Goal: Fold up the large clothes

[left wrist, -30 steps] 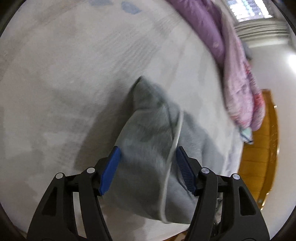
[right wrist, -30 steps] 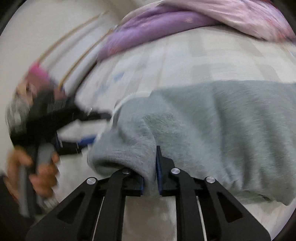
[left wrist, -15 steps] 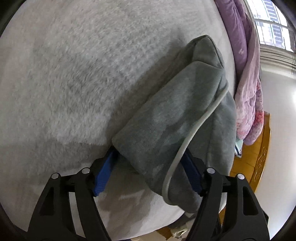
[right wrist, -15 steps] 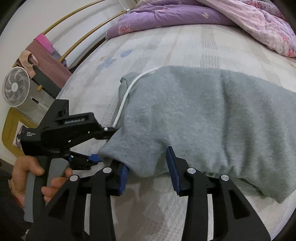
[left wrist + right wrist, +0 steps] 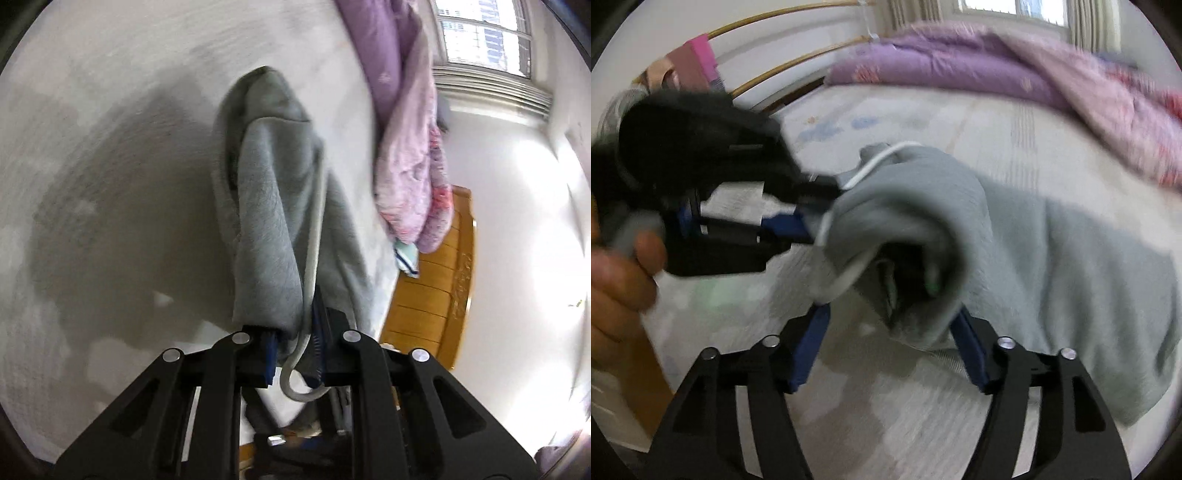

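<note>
A grey fleece garment [image 5: 273, 206] with a white drawstring [image 5: 314, 236] lies on the pale bed cover [image 5: 110, 147]. My left gripper [image 5: 293, 354] is shut on the garment's near edge and lifts it off the bed. In the right wrist view the same garment [image 5: 1052, 258] spreads to the right, with its lifted end curled over. My right gripper [image 5: 890, 350] is open, its blue pads on either side of the curled end. The left gripper [image 5: 790, 221] shows there at left, clamped on the cloth.
A purple and pink quilt [image 5: 410, 147] is heaped along the far side of the bed, also seen in the right wrist view [image 5: 1034, 81]. A wooden bed frame [image 5: 436, 295] borders the bed. A drying rack with cloths [image 5: 698, 62] stands at the left.
My left gripper has closed on the garment's edge and raised it. My right gripper has let go of the cloth and opened wide.
</note>
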`<move>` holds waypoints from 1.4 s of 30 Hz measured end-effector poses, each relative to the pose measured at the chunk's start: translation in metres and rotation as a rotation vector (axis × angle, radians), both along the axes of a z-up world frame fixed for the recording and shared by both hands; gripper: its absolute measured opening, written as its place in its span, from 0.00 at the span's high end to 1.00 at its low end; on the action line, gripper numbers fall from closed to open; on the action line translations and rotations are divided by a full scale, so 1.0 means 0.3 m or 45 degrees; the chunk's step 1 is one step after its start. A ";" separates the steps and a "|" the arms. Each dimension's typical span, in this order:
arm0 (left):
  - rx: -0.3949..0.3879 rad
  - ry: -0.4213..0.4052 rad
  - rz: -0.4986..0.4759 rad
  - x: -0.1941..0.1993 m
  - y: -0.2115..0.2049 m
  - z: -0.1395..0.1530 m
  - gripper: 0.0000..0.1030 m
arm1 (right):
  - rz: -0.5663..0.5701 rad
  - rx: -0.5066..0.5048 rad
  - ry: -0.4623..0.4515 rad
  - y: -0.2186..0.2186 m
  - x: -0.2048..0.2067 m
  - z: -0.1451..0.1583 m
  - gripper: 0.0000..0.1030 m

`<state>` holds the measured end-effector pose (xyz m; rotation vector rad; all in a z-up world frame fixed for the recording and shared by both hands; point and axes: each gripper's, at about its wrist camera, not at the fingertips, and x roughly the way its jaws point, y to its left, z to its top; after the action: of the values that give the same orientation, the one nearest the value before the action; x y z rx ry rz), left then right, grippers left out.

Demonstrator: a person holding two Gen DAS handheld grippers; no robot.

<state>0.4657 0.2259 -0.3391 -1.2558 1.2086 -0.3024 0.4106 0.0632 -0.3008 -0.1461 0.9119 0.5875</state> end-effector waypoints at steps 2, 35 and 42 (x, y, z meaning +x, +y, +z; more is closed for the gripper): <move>-0.009 -0.027 -0.018 0.034 -0.023 0.031 0.86 | -0.016 -0.021 -0.036 0.006 0.010 -0.004 0.33; 0.337 -0.251 -0.306 0.267 -0.362 0.108 0.62 | -1.089 1.109 0.433 -0.756 0.163 0.037 0.82; 0.411 -0.333 -0.575 0.367 -0.678 0.114 0.62 | -1.373 1.187 0.484 -0.990 0.073 -0.042 0.84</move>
<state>0.5759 0.0225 -0.3049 -0.6353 1.2448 -0.5584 0.4326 -0.2337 -0.3135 1.2650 0.8483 -0.0375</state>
